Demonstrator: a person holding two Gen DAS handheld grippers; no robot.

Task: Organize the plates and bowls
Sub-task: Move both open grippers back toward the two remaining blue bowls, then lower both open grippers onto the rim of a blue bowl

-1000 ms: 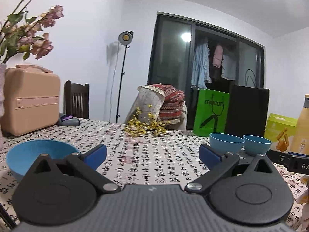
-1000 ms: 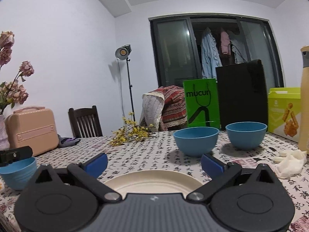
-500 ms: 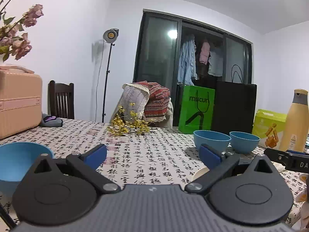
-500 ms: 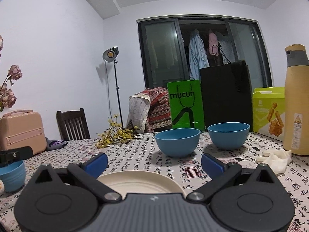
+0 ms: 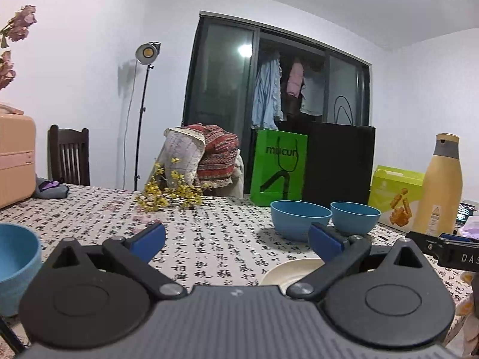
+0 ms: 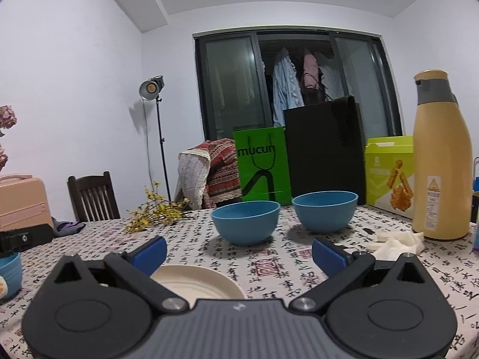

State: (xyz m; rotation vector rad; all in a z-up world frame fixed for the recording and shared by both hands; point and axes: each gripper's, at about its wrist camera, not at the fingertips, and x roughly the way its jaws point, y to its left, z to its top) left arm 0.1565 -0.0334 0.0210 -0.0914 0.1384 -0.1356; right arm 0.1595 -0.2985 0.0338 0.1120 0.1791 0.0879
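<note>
Left gripper [image 5: 236,236]: jaws spread wide, nothing between the blue pads; only bare patterned tablecloth [image 5: 209,248] shows in the gap. Right gripper [image 6: 238,249]: jaws likewise released, empty.

Right wrist view, working outward: cream plate [image 6: 199,282] lies flat at approx 7 o'clock of the gap, just ahead of the body, its near edge hidden under the left finger linkage. No contact seen. Beyond it, two blue bowls upright on the cloth: nearer bowl [image 6: 245,223] at 12 o'clock, farther bowl [image 6: 324,211] at 1 o'clock, side by side, apart, not nested. Third blue bowl [image 6: 9,272] at 9 o'clock, frame edge, well apart from the pair. Tan bottle [image 6: 438,161] at 2 o'clock, crumpled white tissue at its foot.

Left wrist view: third bowl at 9 o'clock, close beside the gripper body. Plate rim peeks under the right finger at 4 o'clock. Bowl pair at 1 o'clock, farther off.

Assessment: sorting not begun as far as layout shows; bowls scattered, plate alone. Step in hand looks like approach/selection, prob. the plate for the right unit, the near bowl for the left.

Next move req: lower the right unit, slip one finger under the plate rim, other above, then clench. Plate is thin and flat on cloth, so a shallow angle is needed; cloth may bunch. Left unit: pinch the bowl wall at the rim.
</note>
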